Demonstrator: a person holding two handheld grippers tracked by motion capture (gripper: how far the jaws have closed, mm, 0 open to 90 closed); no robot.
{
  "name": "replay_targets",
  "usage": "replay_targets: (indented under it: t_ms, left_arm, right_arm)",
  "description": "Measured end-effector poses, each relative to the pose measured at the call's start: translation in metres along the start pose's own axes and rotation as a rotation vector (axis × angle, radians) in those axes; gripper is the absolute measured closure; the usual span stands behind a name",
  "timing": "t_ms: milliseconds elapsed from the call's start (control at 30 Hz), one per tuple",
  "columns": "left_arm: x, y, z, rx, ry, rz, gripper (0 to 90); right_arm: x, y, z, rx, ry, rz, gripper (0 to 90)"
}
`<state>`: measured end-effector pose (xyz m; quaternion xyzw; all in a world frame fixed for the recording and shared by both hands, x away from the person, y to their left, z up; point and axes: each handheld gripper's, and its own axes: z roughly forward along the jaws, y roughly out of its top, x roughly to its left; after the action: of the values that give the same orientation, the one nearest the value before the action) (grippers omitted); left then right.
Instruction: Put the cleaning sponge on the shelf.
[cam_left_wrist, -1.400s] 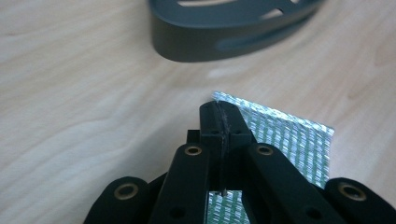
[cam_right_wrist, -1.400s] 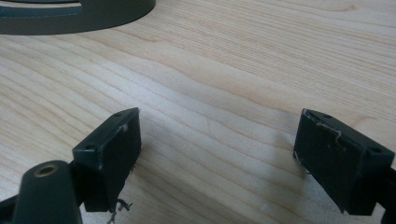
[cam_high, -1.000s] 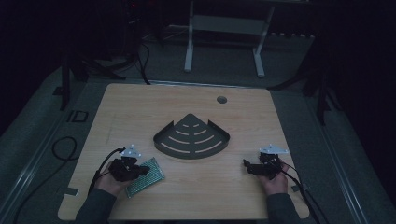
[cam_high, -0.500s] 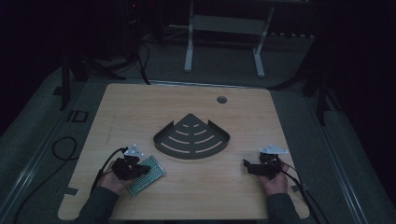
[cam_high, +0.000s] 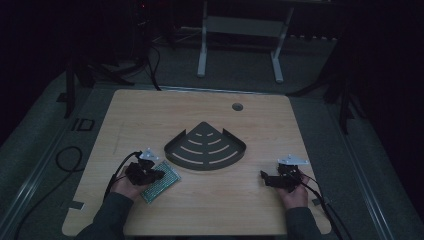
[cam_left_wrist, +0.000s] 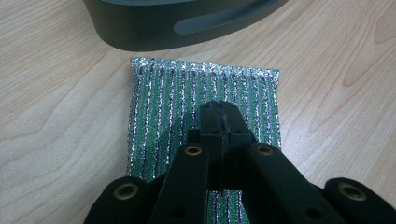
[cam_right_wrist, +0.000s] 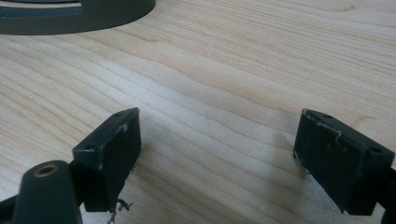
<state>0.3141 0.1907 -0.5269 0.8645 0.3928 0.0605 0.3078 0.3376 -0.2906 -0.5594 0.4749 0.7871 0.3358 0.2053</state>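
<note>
The green scouring pad is lying flat on the wooden counter, toward the near left, just beside the near left edge of the dark fan-shaped rack. From the high view it is reading as a small speckled green rectangle, with the left tool sitting over its left part and the person's left hand behind it. The left gripper view is giving the detail that the high view is too dim and far to give: the scouring pad is showing green stripes with glittering silver threads and a silvery far edge, lying just short of the curved wall of the rack without touching it. There the left tool is standing with its jaws clenched together above the middle of the pad; whether any of the fabric is being pinched between them cannot be told.

The right tool is resting well apart, at the near right of the counter, held in the right hand. The right gripper view is showing what the high view is leaving unclear: the right tool is released, its two black pads standing wide apart over bare wood grain, with the rack's rim at the upper left corner.
</note>
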Motion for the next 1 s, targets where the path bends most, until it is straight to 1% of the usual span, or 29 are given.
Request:
replay_targets:
  t_ms: [67, 167, 333, 367, 433, 533, 767, 1000]
  left_arm:
    - [0.001, 0.000, -0.001, -0.001, -0.001, -0.004, 89.0]
    - [0.004, 0.001, -0.004, -0.002, 0.005, -0.012, 85.5]
    - [0.009, 0.002, -0.011, 0.000, 0.014, -0.024, 84.4]
    - [0.012, 0.004, -0.014, 0.002, 0.022, -0.035, 84.4]
    - [0.014, 0.005, -0.017, 0.010, 0.028, -0.040, 83.7]
    - [0.018, 0.006, -0.019, 0.014, 0.033, -0.059, 83.0]
    - [0.027, 0.009, -0.021, 0.070, 0.043, -0.089, 82.5]
    - [0.032, 0.013, -0.021, 0.105, 0.034, -0.110, 81.4]
  right_arm:
    - [0.000, 0.000, 0.000, 0.000, 0.000, 0.000, 14.3]
    - [0.000, 0.000, 0.000, 0.000, 0.000, 0.000, 14.3]
    - [0.000, 0.000, 0.000, 0.000, 0.000, 0.000, 14.3]
    - [0.000, 0.000, 0.000, 0.000, 0.000, 0.000, 14.3]
    - [0.000, 0.000, 0.000, 0.000, 0.000, 0.000, 14.3]
    - [0.000, 0.000, 0.000, 0.000, 0.000, 0.000, 14.3]
    - [0.000, 0.000, 0.000, 0.000, 0.000, 0.000, 14.3]
    - [0.000, 0.000, 0.000, 0.000, 0.000, 0.000, 14.3]
